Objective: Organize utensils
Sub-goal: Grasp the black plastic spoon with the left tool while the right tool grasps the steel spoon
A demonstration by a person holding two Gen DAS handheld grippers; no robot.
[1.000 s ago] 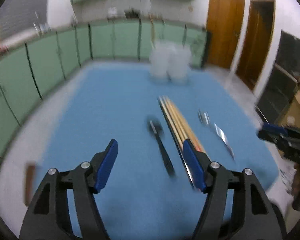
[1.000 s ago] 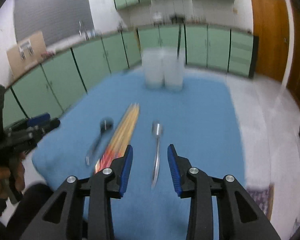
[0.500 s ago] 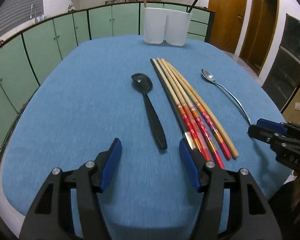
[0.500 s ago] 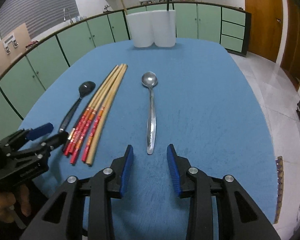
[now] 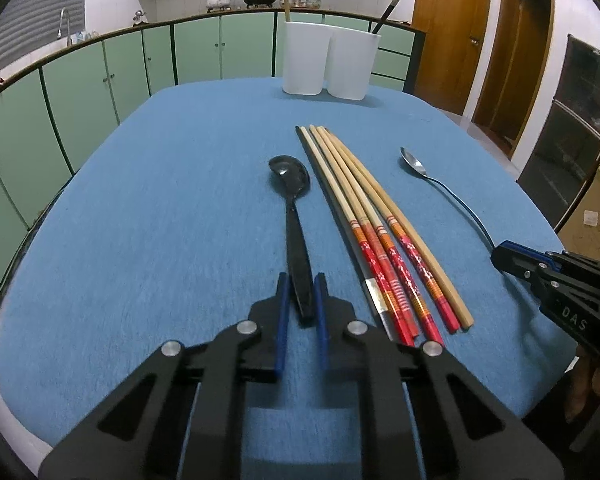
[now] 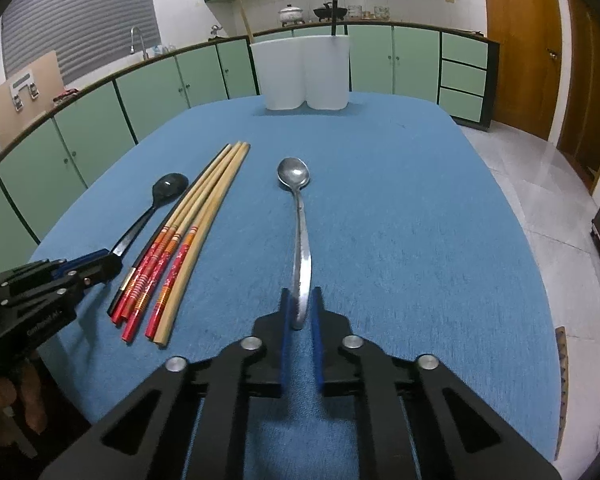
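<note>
Pinching each spoon's near handle tip, left gripper [image 5: 299,304] grasps the black spoon [image 5: 296,216], right gripper [image 6: 300,312] the metal spoon [image 6: 300,240], both handles pointing straight ahead toward the white holder [image 6: 305,74].

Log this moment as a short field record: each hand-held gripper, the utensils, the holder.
left hand-held gripper: closed around black spoon handle end
right hand-held gripper: closed around metal spoon handle end
spoons: both flat on blue table, not lifted
chopsticks: bundle lying between the spoons
white holder: far edge, two compartments, one stick in each
</note>
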